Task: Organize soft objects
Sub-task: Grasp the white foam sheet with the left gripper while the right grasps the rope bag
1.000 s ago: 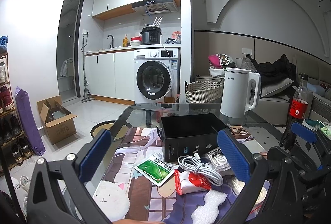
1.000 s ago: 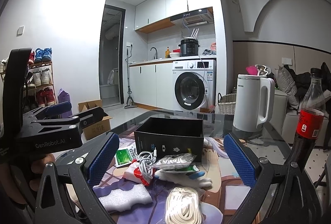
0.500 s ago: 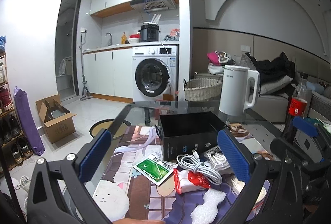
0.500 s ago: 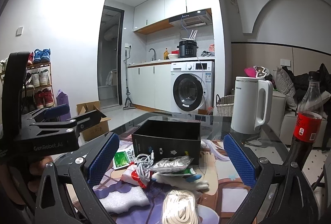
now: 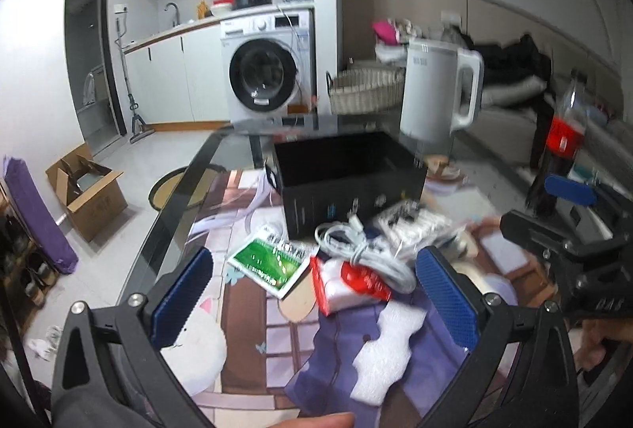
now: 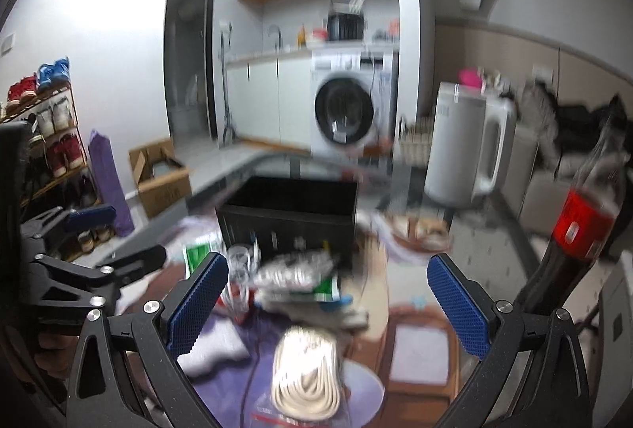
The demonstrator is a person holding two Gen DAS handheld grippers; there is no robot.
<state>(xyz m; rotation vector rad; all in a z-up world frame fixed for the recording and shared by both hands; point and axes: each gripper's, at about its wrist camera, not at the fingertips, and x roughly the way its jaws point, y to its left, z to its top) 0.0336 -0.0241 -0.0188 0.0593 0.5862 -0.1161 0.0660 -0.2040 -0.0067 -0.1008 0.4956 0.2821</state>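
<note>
A pile of soft things lies on the printed mat in front of an open black box. The pile holds a white cable bundle, a green packet, a red and white packet and a white foam piece. My left gripper hangs open above this pile, holding nothing. My right gripper is open too, over a silvery bag and a bagged coil of white rope. The right wrist view is blurred.
A white kettle stands behind the box at the right. A cola bottle is at the far right. The glass table's left edge drops to the floor, where there is a cardboard box. A fingertip shows at the bottom.
Both grippers have tipped downward and come closer to the pile, so the table fills more of each view. Both stay open with nothing held.
</note>
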